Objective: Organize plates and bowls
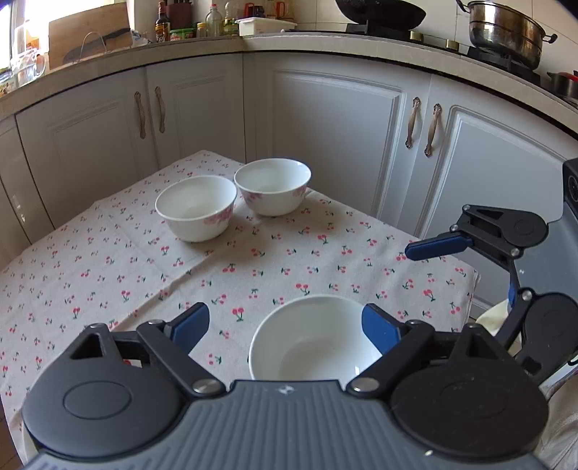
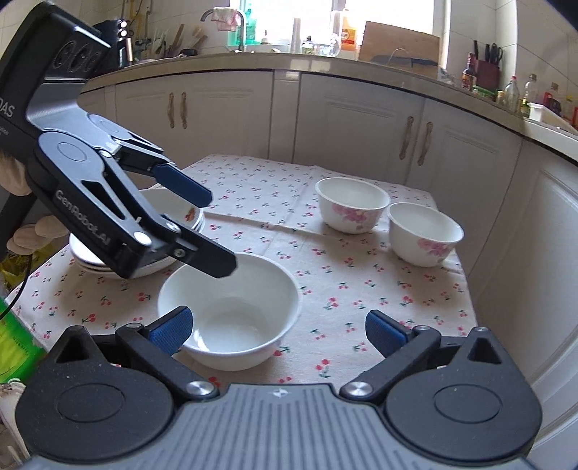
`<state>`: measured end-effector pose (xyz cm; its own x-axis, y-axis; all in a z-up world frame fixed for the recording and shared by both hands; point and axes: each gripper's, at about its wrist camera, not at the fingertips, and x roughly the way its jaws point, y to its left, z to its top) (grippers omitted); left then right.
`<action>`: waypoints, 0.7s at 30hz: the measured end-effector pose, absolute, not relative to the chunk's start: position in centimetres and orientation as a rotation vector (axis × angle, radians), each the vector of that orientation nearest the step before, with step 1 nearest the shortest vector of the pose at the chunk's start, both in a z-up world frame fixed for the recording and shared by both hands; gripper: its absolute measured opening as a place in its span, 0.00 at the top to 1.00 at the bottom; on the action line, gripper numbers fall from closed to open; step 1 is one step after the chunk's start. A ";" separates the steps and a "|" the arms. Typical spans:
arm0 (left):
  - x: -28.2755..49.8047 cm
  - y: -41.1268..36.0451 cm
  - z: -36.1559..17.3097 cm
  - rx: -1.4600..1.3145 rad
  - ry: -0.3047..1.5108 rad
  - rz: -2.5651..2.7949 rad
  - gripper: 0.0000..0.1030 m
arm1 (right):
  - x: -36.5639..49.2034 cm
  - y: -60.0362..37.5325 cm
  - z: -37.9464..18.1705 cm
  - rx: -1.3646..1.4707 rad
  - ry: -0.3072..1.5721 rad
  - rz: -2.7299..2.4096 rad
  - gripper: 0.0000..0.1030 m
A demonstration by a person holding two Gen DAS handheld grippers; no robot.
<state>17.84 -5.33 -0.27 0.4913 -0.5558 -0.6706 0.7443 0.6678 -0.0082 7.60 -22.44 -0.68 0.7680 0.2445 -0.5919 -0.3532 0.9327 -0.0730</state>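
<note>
A plain white bowl (image 1: 314, 336) (image 2: 231, 307) stands on the cherry-print tablecloth (image 1: 253, 260) near the front edge. My left gripper (image 1: 285, 325) is open, hovering over the bowl with its right finger by the rim; it also shows in the right wrist view (image 2: 213, 231). My right gripper (image 2: 278, 329) is open and empty just behind the bowl; it shows in the left wrist view (image 1: 444, 249) at the right. Two floral bowls (image 1: 197, 208) (image 1: 272, 186) stand side by side at the far end (image 2: 352, 204) (image 2: 424, 233). A stack of plates (image 2: 169, 213) lies at the left, partly hidden by the left gripper.
White kitchen cabinets (image 1: 325, 126) surround the small table on two sides. The countertop (image 1: 216, 47) holds bottles, a wok and a steel pot (image 1: 505, 32). A green bag (image 2: 14, 343) sits beside the table's left edge.
</note>
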 end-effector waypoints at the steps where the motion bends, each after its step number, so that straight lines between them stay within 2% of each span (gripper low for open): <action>1: 18.0 -5.6 0.0 0.303 0.690 -0.804 0.11 | 7.7 -22.9 -0.5 -0.182 0.609 0.315 0.00; 21: 26.7 -12.8 4.0 0.333 0.697 -0.812 0.11 | 13.3 -29.7 -0.1 -0.163 0.557 0.147 0.00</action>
<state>26.70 -12.78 4.03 0.4850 -0.5476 -0.6818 0.7566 0.6537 0.0131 13.29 -29.67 -0.09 0.8387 0.0943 -0.5363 -0.1828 0.9765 -0.1141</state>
